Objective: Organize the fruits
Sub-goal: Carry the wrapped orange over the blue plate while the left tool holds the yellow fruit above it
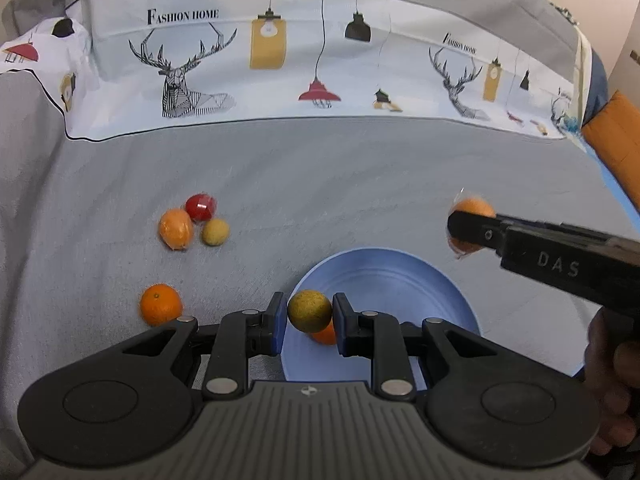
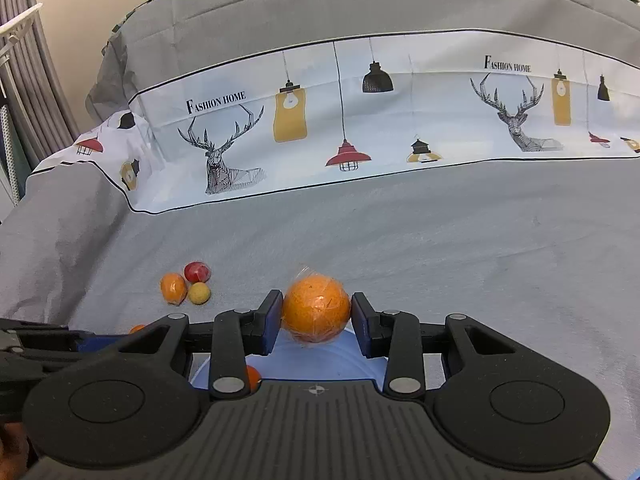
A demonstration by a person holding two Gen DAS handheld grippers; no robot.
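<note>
Nearest to the left wrist camera is the left gripper itself, its black body filling the bottom of the view and pointing steeply down. Its blue-padded fingers pinch a yellow-green fruit from both sides, above the near-left part of a blue plate. Just under this fruit, at about 5 o'clock from it, a small orange fruit lies inside the plate, half hidden.

At 2 o'clock from the plate the right gripper comes in from the right edge, tilted down, with a hand dimly visible on its handle at the lower right. In its own camera the right fingers are closed on a wrapped orange; the clear film around it shines and a twist of it stands at the top. The orange hangs over the far rim of the plate.

The surface looks like a bed with a grey cover, though the fisheye makes this hard to say for sure. A white band printed with deer, lamps and the words "Fashion Home" runs across the far side.

On the cover, at 10 o'clock from the plate, three fruits touch each other: a red one, an orange oval one and a pale yellow one. A loose mandarin lies alone at 9 o'clock from the plate, just beside the left fingers.
</note>
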